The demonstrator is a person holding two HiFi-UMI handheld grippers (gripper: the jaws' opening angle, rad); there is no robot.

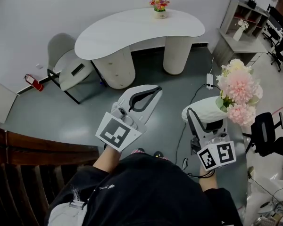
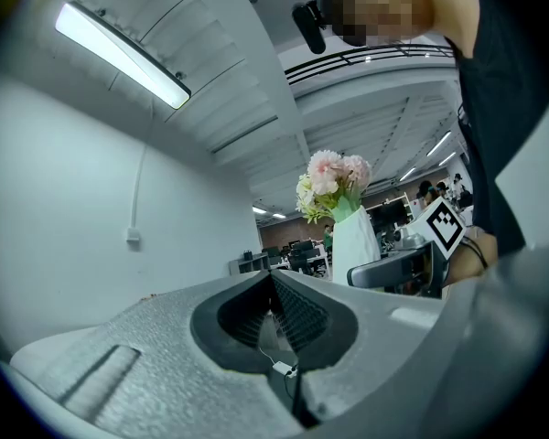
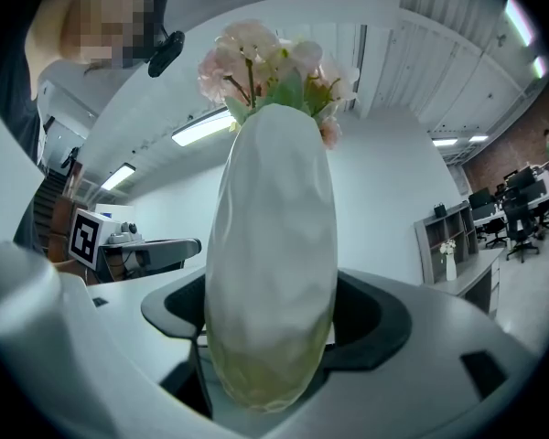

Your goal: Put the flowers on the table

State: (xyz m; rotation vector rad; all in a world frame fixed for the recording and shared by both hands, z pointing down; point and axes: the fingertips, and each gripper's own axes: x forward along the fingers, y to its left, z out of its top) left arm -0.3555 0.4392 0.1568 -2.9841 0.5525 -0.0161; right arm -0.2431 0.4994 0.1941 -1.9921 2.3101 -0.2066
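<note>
A white vase (image 1: 205, 108) with pink and cream flowers (image 1: 238, 91) is held in the air over the grey floor, tilted. My right gripper (image 1: 200, 116) is shut on its body. In the right gripper view the vase (image 3: 273, 245) fills the space between the jaws, the flowers (image 3: 274, 67) on top. The white kidney-shaped table (image 1: 132, 29) stands ahead, some way off. My left gripper (image 1: 153, 91) is shut and holds nothing; in its own view the jaws (image 2: 273, 282) meet, with the vase (image 2: 352, 245) beyond them to the right.
A small pot of red and yellow flowers (image 1: 159, 7) sits at the table's far edge. A grey chair (image 1: 68, 69) and a red extinguisher (image 1: 33, 82) are on the left. On the right are a shelf unit (image 1: 243, 27), a power strip (image 1: 210, 80) and a black office chair (image 1: 269, 135).
</note>
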